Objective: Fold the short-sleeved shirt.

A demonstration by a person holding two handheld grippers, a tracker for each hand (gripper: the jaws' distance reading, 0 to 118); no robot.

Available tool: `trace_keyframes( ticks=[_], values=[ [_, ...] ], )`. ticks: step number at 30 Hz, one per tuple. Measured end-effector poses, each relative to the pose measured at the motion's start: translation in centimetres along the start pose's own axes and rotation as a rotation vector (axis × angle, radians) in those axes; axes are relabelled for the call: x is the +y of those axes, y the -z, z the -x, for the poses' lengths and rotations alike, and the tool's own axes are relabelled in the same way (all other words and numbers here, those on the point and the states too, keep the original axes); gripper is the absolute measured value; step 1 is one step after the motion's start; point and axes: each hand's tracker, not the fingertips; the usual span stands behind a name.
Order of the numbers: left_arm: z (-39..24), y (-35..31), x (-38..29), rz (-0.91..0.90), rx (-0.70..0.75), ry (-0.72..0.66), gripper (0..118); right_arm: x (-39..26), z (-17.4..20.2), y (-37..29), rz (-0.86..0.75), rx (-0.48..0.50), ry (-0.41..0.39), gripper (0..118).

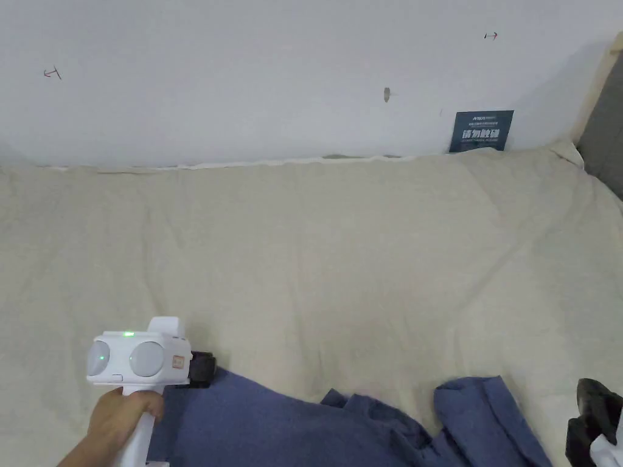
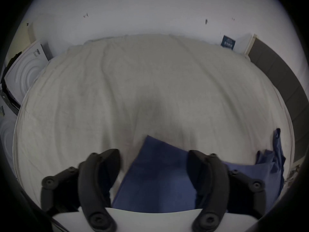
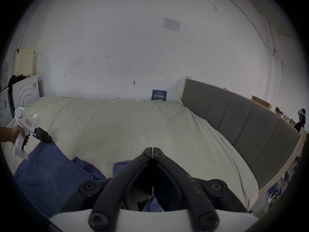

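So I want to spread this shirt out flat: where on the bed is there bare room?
Most of the cream bedsheet is bare, from the blue shirt up to the wall and across to the grey headboard. It is crowded along the near edge, where the bunched shirt lies between the left gripper and right gripper.

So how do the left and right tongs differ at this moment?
The left tongs are spread wide open, while the right tongs are shut, tips touching. The left tongs hang over a corner of the blue shirt; the right tongs point at the bare beige sheet. Both have black jaws.
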Motion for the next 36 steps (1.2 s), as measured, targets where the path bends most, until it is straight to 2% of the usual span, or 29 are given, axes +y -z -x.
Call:
trace_keyframes(
  ticks=[3, 4, 6, 7, 8, 11, 12, 13, 14, 15, 16, 17, 20, 21, 22, 23, 24, 25, 26, 27, 28, 29, 33, 35, 36],
  values=[
    [-1.3, -0.4, -1.2, -0.065, 0.051, 0.059, 68, -1.1, -0.5, 0.9, 0.055, -0.008, 0.015, 2],
    [-1.7, -0.8, -1.2, -0.054, 0.038, 0.062, 64, -1.4, -0.7, 1.0, 0.069, -0.008, 0.027, 2],
    [-2.5, -1.4, -1.2, -0.059, 0.032, 0.1, 35, -2.1, -1.3, 1.7, 0.12, -0.013, 0.06, 2],
    [-2.7, -1.7, -1.1, -0.06, 0.026, 0.113, 9, -2.4, -1.4, 1.9, 0.139, -0.017, 0.075, 2],
    [-3.1, -2.0, -1.1, -0.064, 0.101, 0.156, 4, -2.8, -1.7, 2.3, 0.164, -0.02, 0.101, 4],
    [-2.8, -3.7, -1.1, -0.112, 0.088, 0.131, 3, -4.0, -3.1, 3.5, 0.272, -0.026, 0.141, 7],
    [-2.7, -4.8, -1.1, -0.143, 0.071, 0.104, 3, -4.7, -3.5, 4.0, 0.309, -0.019, 0.154, 14],
    [-2.7, -5.9, -1.2, -0.165, 0.041, 0.093, 3, -5.4, -3.8, 4.5, 0.348, -0.01, 0.155, 31],
    [-2.8, -7.2, -1.3, -0.191, 0.033, 0.087, 3, -6.1, -4.1, 5.1, 0.411, 0.016, 0.147, 61],
    [-3.1, -9.1, -1.5, -0.217, 0.019, 0.087, 3, -7.1, -4.3, 5.5, 0.452, 0.026, 0.158, 81],
    [-3.2, -10.2, -1.7, -0.232, 0.004, 0.092, 3, -7.9, -4.4, 5.9, 0.464, 0.039, 0.162, 96],
    [-3.3, -11.5, -2.0, -0.247, -0.015, 0.095, 3, -8.7, -4.4, 6.2, 0.484, 0.056, 0.17, 103],
    [-3.8, -14.8, -2.8, -0.275, -0.037, 0.1, 3, -10.4, -4.0, 7.5, 0.539, 0.058, 0.155, 101],
    [-4.0, -15.5, -3.1, -0.278, -0.038, 0.103, 3, -10.4, -3.3, 7.5, 0.554, 0.066, 0.151, 96],
    [-4.2, -16.0, -3.4, -0.282, -0.039, 0.105, 3, -10.6, -3.0, 7.7, 0.565, 0.079, 0.157, 87],
    [-4.2, -16.5, -3.6, -0.294, -0.033, 0.114, 3, -11.0, -2.6, 8.1, 0.579, 0.088, 0.165, 72],
    [-4.4, -16.9, -4.0, -0.308, -0.014, 0.125, 3, -11.5, -2.2, 8.5, 0.609, 0.103, 0.165, 68],
    [-4.5, -17.2, -4.3, -0.31, -0.007, 0.132, 3, -12.1, -2.5, 9.2, 0.62, 0.11, 0.173, 68],
    [-4.5, -17.6, -4.7, -0.311, -0.006, 0.131, 3, -12.1, -2.2, 8.9, 0.579, 0.08, 0.145, 66],
    [-4.2, -17.6, -4.7, -0.311, -0.006, 0.126, 3, -11.8, -2.2, 8.8, 0.585, 0.086, 0.135, 59],
    [-4.2, -17.9, -5.0, -0.313, -0.005, 0.119, 3, -11.4, -2.4, 8.7, 0.589, 0.09, 0.133, 40],
    [-4.1, -18.3, -5.2, -0.318, -0.001, 0.113, 3, -11.2, -2.8, 8.7, 0.59, 0.093, 0.133, 12],
    [-3.2, -20.1, -5.7, -0.351, 0.009, 0.074, 3, -10.6, -3.4, 8.1, 0.55, 0.13, 0.113, 9],
    [-2.5, -21.3, -5.8, -0.38, 0.007, 0.045, 3, -9.6, -3.8, 7.2, 0.476, 0.123, 0.084, 9],
    [-2.1, -22.1, -5.7, -0.401, 0.006, 0.03, 3, -8.6, -4.2, 6.5, 0.441, 0.133, 0.094, 9]
  ],
)
